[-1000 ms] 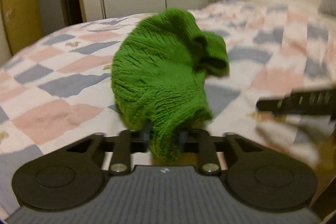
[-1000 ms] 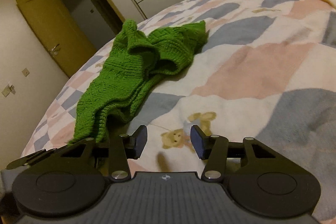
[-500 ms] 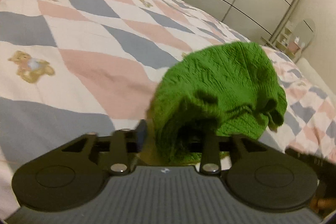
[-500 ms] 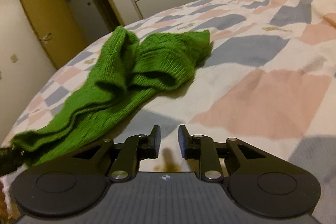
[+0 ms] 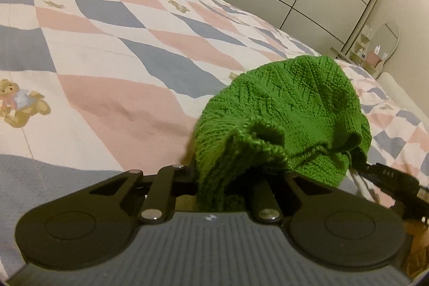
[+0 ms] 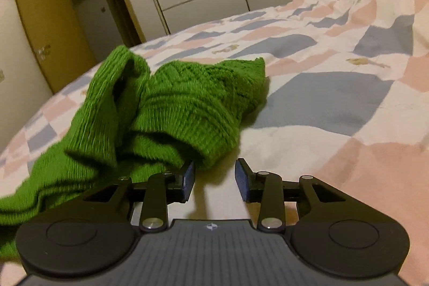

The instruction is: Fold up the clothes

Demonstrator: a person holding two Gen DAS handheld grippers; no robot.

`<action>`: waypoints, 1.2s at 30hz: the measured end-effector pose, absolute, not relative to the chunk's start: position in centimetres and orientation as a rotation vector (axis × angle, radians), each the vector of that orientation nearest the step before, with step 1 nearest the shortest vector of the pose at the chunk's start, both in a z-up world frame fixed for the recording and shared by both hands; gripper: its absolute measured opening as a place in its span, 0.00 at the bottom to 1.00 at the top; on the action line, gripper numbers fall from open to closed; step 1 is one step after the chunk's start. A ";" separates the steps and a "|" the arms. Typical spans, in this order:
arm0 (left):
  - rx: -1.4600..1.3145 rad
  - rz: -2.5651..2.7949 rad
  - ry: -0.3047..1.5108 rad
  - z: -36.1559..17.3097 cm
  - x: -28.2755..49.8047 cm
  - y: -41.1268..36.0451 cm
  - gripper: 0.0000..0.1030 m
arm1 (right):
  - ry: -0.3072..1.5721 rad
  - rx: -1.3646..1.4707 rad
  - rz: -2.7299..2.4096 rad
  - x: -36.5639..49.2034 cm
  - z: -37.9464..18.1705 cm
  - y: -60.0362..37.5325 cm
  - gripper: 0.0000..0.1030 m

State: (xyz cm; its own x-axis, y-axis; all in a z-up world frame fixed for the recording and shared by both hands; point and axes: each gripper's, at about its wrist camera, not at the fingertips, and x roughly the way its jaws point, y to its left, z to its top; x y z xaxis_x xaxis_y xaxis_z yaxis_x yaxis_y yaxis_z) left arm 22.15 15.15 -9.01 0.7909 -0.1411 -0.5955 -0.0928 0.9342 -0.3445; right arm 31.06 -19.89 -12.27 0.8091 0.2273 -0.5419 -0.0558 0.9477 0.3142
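Green knitted sweater (image 6: 174, 109) lay bunched just left of our gaping, empty right tool (image 6: 214, 180); our left tool (image 5: 222, 186) pinched its hem.

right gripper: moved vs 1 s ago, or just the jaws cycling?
Yes. The right gripper has come forward toward the green sweater: its folded edge now sits at the left fingertip, and the teddy print on the quilt has dropped out of view. Jaws open.

Only readable bit I can spot is "DAS" in pale letters on the right hand-held gripper (image 5: 386, 174), left wrist view.
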 end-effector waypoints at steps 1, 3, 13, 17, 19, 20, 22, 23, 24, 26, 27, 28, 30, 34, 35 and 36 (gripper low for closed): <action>-0.358 -0.021 0.661 -8.9 22.1 15.0 0.10 | 0.604 0.295 0.158 31.0 -12.2 -19.9 0.04; -0.335 -0.013 0.658 -8.6 21.9 14.7 0.09 | 0.575 0.295 0.162 30.4 -11.6 -20.0 0.02; -0.290 0.005 0.656 -7.8 20.7 14.2 0.08 | 0.491 0.267 0.126 25.9 -8.0 -21.0 0.00; -0.277 0.010 0.663 -7.5 21.0 14.1 0.08 | 0.528 0.302 0.135 25.5 -8.1 -22.1 0.00; -0.271 0.013 0.669 -7.7 21.1 14.1 0.08 | 0.545 0.324 0.149 25.6 -8.4 -22.3 0.01; -0.271 0.014 0.672 -7.8 21.3 14.1 0.08 | 0.553 0.327 0.149 25.7 -8.6 -22.2 0.06; -0.270 0.014 0.677 -8.0 21.6 14.2 0.08 | 0.561 0.326 0.144 25.9 -8.9 -22.0 0.17; -0.269 0.013 0.678 -8.0 21.7 14.2 0.09 | 0.565 0.320 0.143 26.1 -9.1 -21.8 0.21; -0.268 0.012 0.678 -8.1 21.9 14.2 0.09 | 0.568 0.311 0.143 26.3 -9.4 -21.5 0.24; -0.266 0.011 0.679 -8.2 22.2 14.3 0.11 | 0.573 0.304 0.143 26.9 -9.8 -21.1 0.29; -0.263 0.010 0.679 -8.3 22.3 14.2 0.13 | 0.576 0.305 0.146 27.3 -10.0 -20.9 0.30; -0.260 0.009 0.679 -8.4 22.5 14.2 0.14 | 0.581 0.307 0.150 27.8 -10.3 -20.8 0.30; -0.256 0.006 0.681 -8.7 23.0 14.1 0.16 | 0.595 0.302 0.157 28.9 -10.9 -20.5 0.30; -0.241 -0.005 0.680 -9.2 24.0 13.7 0.13 | 0.609 0.282 0.161 30.6 -12.0 -19.8 0.30; -0.230 -0.008 0.679 -9.2 24.2 13.5 0.09 | 0.614 0.282 0.162 30.9 -12.2 -19.8 0.29; -0.225 -0.008 0.674 -9.0 24.2 13.4 0.07 | 0.622 0.284 0.163 31.3 -12.4 -19.7 0.10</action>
